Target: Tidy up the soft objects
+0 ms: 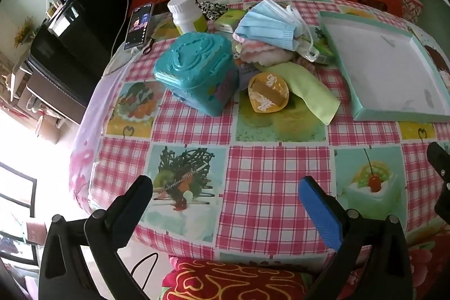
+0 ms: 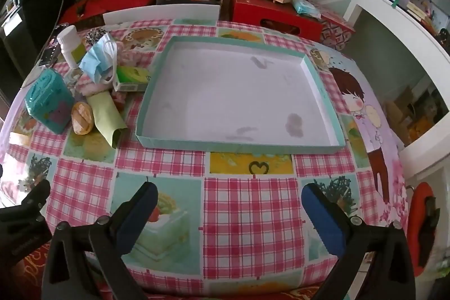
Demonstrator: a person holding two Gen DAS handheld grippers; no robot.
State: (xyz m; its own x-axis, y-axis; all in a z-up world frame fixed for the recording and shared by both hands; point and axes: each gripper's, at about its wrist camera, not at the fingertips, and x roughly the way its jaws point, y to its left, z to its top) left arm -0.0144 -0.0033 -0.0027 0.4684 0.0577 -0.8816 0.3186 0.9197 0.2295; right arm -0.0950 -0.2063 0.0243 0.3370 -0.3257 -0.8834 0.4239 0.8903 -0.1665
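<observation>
Both grippers hang wide and empty over the near edge of the counter (image 2: pixel 253 204), left gripper (image 1: pixel 225 204) and right gripper (image 2: pixel 229 212) alike, nothing picked yet. The soft things sit piled at the left: blue face masks (image 1: pixel 270 24), a pink cloth (image 1: pixel 264 54), a green cloth (image 1: pixel 312 92). The shallow teal tray (image 2: pixel 239 144) holds nothing. Next, I'd judge, comes a reach to that pile.
</observation>
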